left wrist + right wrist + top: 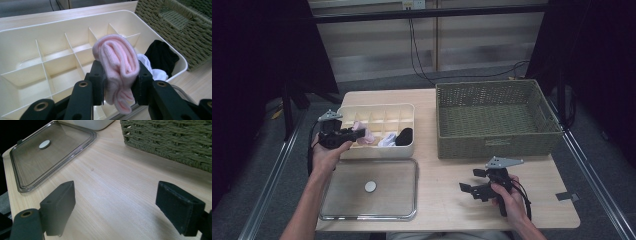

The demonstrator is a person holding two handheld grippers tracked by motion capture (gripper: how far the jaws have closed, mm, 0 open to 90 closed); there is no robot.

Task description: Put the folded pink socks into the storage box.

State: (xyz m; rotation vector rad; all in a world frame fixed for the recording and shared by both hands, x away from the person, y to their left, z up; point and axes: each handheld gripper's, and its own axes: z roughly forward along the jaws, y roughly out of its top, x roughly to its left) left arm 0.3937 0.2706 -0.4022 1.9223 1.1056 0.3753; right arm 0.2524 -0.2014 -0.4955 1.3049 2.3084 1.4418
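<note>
Pink sock (117,65): rolled up soft and squeezed between the two black jaws of the left gripper (120,83), so it will not fall; one end hangs down loose below the jaws
Where the sock is: up in the air, just over the near edge of the cream box (408,147), not yet down in any little room
Left gripper: closed on the pink sock, held out over the box by the person's left hand (324,155); I think it is there to drop the sock into a free room
Cream box: split by thin walls into many small rooms, most with nothing in them, so each sock can get its own place
White sock (155,71): already tucked in a room at the right end of the box
Black sock (161,56): in the room right beside the white one, touching it
Clear lid (377,207): lying flat on the table (452,210) in front of the box, off so the socks can go in
Right gripper (472,189): jaws wide apart with nothing between them, waiting low over the bare table, well away from the box
Green woven basket (492,145): stands beside the box on the right, with nothing showing inside
</note>
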